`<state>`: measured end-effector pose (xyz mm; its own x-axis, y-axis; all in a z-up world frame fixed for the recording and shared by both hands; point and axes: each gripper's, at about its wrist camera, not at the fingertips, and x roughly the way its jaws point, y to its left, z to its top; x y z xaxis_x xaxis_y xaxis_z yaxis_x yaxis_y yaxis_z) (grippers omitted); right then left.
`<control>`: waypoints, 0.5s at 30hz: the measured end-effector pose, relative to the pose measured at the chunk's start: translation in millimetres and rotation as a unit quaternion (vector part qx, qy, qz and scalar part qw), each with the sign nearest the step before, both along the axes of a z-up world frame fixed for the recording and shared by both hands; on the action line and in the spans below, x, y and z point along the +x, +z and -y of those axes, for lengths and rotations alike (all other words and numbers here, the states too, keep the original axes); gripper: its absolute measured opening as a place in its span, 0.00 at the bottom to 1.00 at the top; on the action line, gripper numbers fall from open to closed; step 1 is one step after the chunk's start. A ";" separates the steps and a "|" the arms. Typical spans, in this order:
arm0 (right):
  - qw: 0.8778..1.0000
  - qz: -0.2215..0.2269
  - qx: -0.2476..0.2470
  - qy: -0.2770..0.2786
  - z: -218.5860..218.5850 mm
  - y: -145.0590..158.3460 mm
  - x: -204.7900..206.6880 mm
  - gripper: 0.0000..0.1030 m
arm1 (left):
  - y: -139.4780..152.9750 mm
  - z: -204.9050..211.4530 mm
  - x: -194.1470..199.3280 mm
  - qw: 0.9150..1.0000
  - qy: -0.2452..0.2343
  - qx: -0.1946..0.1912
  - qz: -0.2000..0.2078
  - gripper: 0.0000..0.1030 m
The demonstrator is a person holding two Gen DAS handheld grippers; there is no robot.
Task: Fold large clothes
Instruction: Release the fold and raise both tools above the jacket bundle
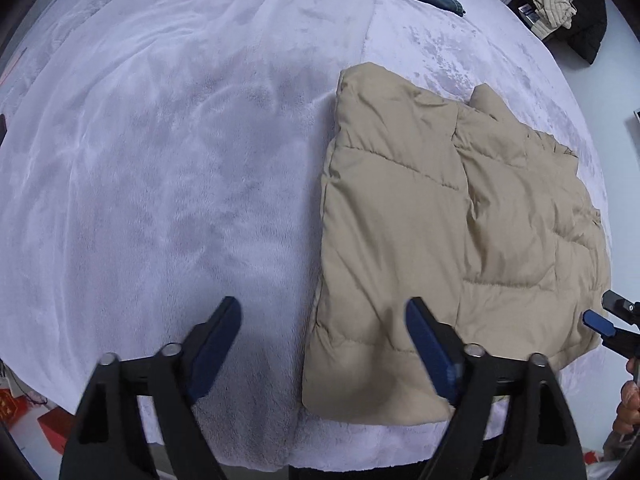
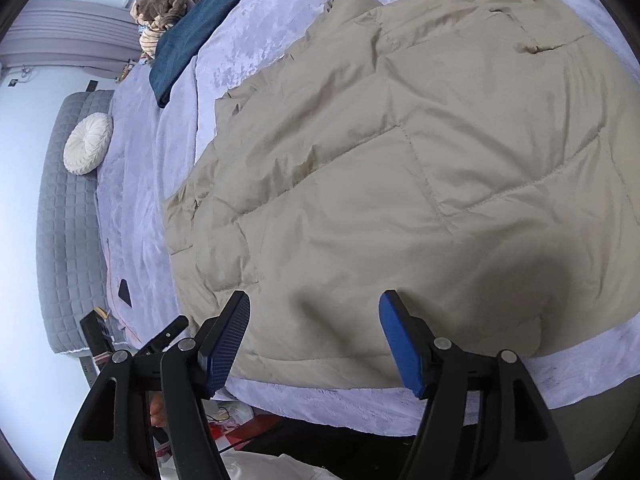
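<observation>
A: Progress first, near to far. What did you log?

B: Left gripper (image 1: 324,344) pointed steeply down at the near edge of the bed (image 1: 160,160), jaws spread wide, nothing between them. One finger sat over bare lilac blanket, the other over the near left corner of the beige puffer jacket (image 1: 440,220). No pad was pressing fabric.

A: Right one?

B: Right gripper (image 2: 316,336) also angled down, over the jacket's (image 2: 400,160) near hem. Jaws parted, fairly wide, empty; the hem lay under the gap, not pinched. In the left wrist view its tip (image 1: 600,322) showed at the jacket's near right corner, with a bit of the person's hand (image 1: 628,404) behind it.

A: So the jacket was released?

B: Judged so. It lay flat on the bed, near edge just short of the mattress edge, already a compact rectangle with a clean straight left side. Sleeves weren't visible as separate pieces, probably tucked in. The far right edge looked lumpy and uneven.

A: What was left?

B: Likely one more fold in half, or tidying that ragged side. Couldn't tell if it counted as finished.

A: Farther back?

B: Folded jeans (image 2: 192,36) lay well beyond the jacket, apart from it, looked done. Past them a striped bundle (image 2: 176,4) sat unfolded. A round white cushion (image 2: 88,144) was by the grey headboard (image 2: 68,220).
</observation>
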<state>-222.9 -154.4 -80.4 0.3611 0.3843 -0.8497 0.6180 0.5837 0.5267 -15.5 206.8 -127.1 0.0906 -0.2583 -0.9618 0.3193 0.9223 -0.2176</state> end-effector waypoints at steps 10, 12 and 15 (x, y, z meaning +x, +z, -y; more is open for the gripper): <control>0.999 -0.022 -0.036 -0.002 -12.0 2.0 21.3 0.71 | -9.8 15.1 19.5 1.000 -0.019 -0.007 -0.010 0.92; 0.999 -0.023 -0.044 -0.004 -14.0 2.4 24.5 0.81 | -10.4 18.0 22.9 1.000 -0.022 -0.009 -0.010 0.92; 0.998 -0.026 -0.055 -0.004 -17.9 3.3 29.0 0.81 | -10.9 19.5 26.2 1.000 -0.025 -0.014 -0.010 0.92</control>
<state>-194.0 -136.5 -77.1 0.3179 0.2839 -0.9046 0.6483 0.6312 0.4259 10.7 187.3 -138.0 0.0582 -0.2888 -0.9556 0.3596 0.8990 -0.2498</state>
